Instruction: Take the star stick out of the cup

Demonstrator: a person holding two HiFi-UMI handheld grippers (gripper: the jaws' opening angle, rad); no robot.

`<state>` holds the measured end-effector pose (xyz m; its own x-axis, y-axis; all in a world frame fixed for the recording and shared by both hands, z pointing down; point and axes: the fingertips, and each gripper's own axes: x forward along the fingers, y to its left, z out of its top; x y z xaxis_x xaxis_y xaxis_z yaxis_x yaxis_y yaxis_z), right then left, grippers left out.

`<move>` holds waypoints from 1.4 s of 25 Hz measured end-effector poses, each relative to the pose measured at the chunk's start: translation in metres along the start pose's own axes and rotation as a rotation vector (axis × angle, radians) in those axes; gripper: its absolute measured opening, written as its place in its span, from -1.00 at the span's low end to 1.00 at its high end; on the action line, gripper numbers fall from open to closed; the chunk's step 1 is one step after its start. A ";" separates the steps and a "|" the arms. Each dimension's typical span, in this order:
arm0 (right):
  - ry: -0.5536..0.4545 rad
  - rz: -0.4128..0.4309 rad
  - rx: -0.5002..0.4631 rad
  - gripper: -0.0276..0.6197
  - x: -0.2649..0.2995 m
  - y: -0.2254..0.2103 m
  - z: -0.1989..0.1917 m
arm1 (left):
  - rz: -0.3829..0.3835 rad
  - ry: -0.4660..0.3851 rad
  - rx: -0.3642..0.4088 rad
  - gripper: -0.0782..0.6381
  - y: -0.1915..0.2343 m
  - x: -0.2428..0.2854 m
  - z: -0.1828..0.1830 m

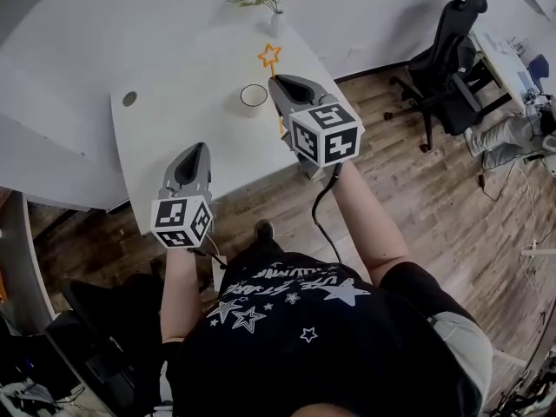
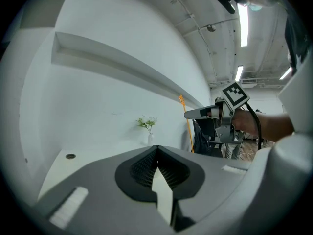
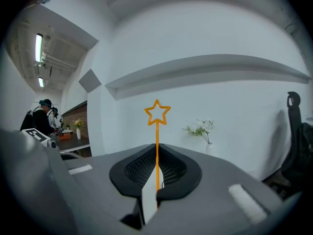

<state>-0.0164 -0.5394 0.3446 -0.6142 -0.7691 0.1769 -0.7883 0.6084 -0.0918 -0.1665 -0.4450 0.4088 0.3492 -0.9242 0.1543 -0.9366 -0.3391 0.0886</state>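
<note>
R claw [image 3: 157, 147] is nipped nearly closed on the star stick [image 3: 157, 133], gripping the shaft partway down. The star stands up above the pads and the tail hangs out below. In the head view the cup [image 1: 254, 107] sits upright on the tabletop [image 1: 174, 115], just left of my R claw. The stick's low end shows under the claw, so I judge it's clear of the rim, tho I can't be sure of the gap. L claw [image 1: 200, 148] is closed on nothing, near the front edge, well apart from the cup.

Risks from here:
- The shaft is thin and caught at one spot only, so a quick swing could make it pivot or slide thru the pads.
- If I dip or drift left, the tail could clip the rim and knock the cup over, w/ nothing steadying it.
- If I ease the grip too soon, the stick drops.
</note>
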 end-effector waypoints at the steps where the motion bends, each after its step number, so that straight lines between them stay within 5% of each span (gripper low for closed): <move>1: 0.003 0.000 0.005 -0.82 -0.009 0.002 -0.004 | 0.000 0.001 0.001 -0.77 -0.006 -0.006 -0.001; 16: 0.020 0.024 0.034 -0.82 -0.171 0.035 -0.061 | -0.023 0.007 0.010 -0.77 -0.128 -0.112 -0.033; 35: 0.079 -0.008 0.062 -0.82 -0.236 0.052 -0.107 | -0.041 0.028 0.003 -0.77 -0.167 -0.159 -0.049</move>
<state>0.0911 -0.3052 0.4033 -0.6053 -0.7544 0.2539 -0.7952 0.5874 -0.1505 -0.0644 -0.2328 0.4175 0.3881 -0.9042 0.1785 -0.9215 -0.3773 0.0926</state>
